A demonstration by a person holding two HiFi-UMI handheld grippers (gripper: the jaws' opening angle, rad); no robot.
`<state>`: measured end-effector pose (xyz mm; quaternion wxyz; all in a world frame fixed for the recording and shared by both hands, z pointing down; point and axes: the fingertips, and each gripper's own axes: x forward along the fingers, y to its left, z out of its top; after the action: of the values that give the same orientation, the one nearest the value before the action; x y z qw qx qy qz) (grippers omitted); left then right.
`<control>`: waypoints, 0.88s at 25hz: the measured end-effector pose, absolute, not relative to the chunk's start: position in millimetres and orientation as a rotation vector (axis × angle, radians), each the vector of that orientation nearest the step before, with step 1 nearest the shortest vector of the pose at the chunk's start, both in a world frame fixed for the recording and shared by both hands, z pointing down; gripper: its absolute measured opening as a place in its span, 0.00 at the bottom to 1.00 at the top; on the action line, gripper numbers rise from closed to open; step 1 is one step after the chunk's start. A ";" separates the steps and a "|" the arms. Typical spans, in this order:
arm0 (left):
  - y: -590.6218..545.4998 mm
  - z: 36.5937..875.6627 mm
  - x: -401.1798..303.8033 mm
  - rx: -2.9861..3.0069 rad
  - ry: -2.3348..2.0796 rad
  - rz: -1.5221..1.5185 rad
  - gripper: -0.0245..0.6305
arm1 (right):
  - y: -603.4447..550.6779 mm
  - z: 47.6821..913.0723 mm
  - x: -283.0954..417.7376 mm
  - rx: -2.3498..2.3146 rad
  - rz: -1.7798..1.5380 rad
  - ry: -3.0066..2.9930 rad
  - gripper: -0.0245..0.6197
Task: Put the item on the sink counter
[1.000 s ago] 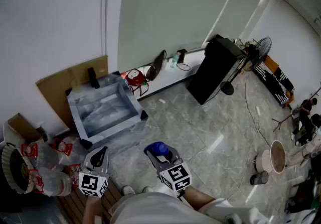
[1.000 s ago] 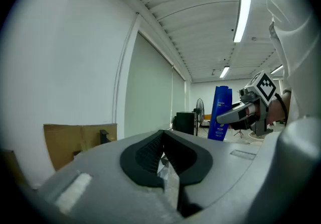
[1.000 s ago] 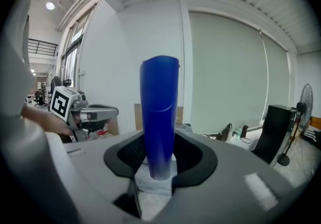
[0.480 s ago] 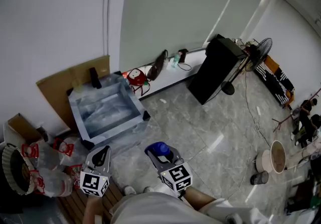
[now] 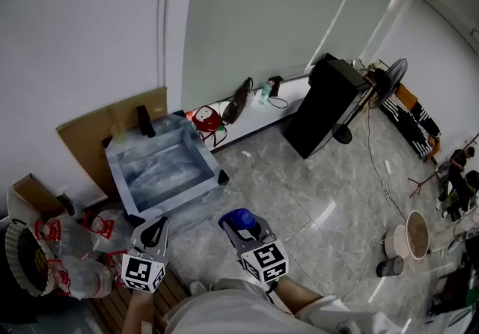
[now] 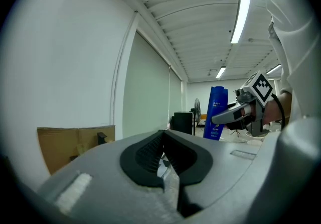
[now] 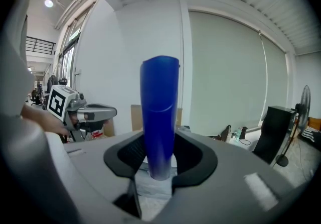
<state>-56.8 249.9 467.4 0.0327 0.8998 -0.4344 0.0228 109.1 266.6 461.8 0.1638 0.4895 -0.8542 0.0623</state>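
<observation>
Right gripper [image 7: 159,165]: jaws partly apart, clamped on the lower end of an upright blue bottle [image 7: 159,112]; bottle held in the air over the grey tiled floor [image 5: 299,190], near the front right corner of the plastic-wrapped sink unit [image 5: 118,169], not touching it; left gripper [image 6: 163,160]: jaws together, nothing between them.
</observation>
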 end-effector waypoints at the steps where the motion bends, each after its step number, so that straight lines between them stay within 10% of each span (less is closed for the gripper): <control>1: 247.6 466.7 -56.7 2.773 -1.334 0.070 0.05 | 263.3 460.2 108.9 1.400 0.172 -2.435 0.27; 22: 111.5 468.9 -35.8 2.693 -1.479 0.136 0.05 | 118.8 482.7 123.5 1.239 0.228 -2.500 0.27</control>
<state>-35.8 111.5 468.9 0.0333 0.8752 -0.4806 0.0441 123.5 118.8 482.7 0.1702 0.4361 -0.8800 0.0802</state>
